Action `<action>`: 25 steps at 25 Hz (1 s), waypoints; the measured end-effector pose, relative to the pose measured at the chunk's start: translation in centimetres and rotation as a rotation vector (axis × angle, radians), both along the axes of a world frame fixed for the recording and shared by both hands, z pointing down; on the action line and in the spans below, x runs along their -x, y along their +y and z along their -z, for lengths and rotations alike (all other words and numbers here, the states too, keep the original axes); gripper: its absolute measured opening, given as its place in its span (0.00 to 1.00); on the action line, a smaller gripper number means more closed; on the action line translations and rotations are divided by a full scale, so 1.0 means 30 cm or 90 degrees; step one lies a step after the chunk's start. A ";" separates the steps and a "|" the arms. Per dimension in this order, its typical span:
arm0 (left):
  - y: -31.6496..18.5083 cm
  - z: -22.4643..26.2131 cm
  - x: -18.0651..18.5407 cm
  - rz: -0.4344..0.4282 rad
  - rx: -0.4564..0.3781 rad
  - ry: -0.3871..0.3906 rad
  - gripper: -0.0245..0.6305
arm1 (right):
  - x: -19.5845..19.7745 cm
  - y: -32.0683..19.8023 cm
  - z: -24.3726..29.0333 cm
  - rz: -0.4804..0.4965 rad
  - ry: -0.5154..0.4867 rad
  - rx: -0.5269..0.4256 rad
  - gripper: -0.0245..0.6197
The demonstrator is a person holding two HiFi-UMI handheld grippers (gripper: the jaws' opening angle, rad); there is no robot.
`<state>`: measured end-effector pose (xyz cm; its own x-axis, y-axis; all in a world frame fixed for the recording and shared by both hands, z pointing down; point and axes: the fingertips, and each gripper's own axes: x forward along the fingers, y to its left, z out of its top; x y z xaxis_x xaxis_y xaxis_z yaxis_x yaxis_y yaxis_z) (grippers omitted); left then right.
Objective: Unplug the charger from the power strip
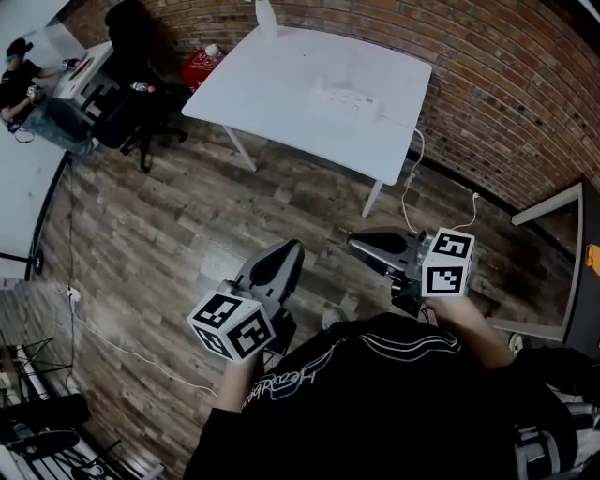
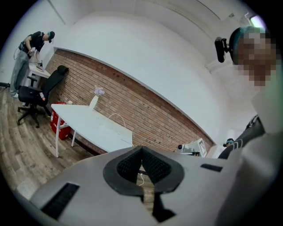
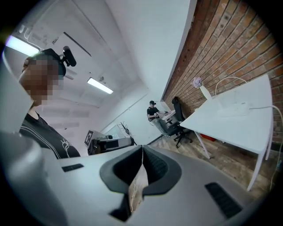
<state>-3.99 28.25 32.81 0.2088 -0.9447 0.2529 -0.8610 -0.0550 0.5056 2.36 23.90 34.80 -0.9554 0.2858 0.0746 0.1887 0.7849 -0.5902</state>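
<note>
Jaws together on left gripper (image 1: 289,251), right gripper (image 1: 356,243), power strip (image 1: 345,97) well apart

surface: white table (image 1: 272,103) | on it: power strip (image 1: 345,97), vase (image 1: 266,19) at far edge

The power strip (image 1: 349,97) lies on the table (image 1: 272,89), before the brick wall (image 1: 506,84), with a chair (image 1: 136,103) to its left.
</note>
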 end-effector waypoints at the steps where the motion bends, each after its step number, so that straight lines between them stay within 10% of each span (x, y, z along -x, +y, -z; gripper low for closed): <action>1: -0.006 -0.001 0.015 -0.002 0.000 -0.001 0.04 | 0.013 -0.004 0.001 -0.003 -0.001 0.000 0.03; 25: -0.828 -0.111 0.339 -0.072 0.076 -0.023 0.04 | 0.269 -0.800 -0.128 -0.101 0.019 0.065 0.04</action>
<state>-14.17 3.40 36.15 0.3007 -0.8782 0.3720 -0.8706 -0.0935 0.4830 -5.71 -0.09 38.65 -0.9868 0.1397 0.0817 0.0491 0.7394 -0.6715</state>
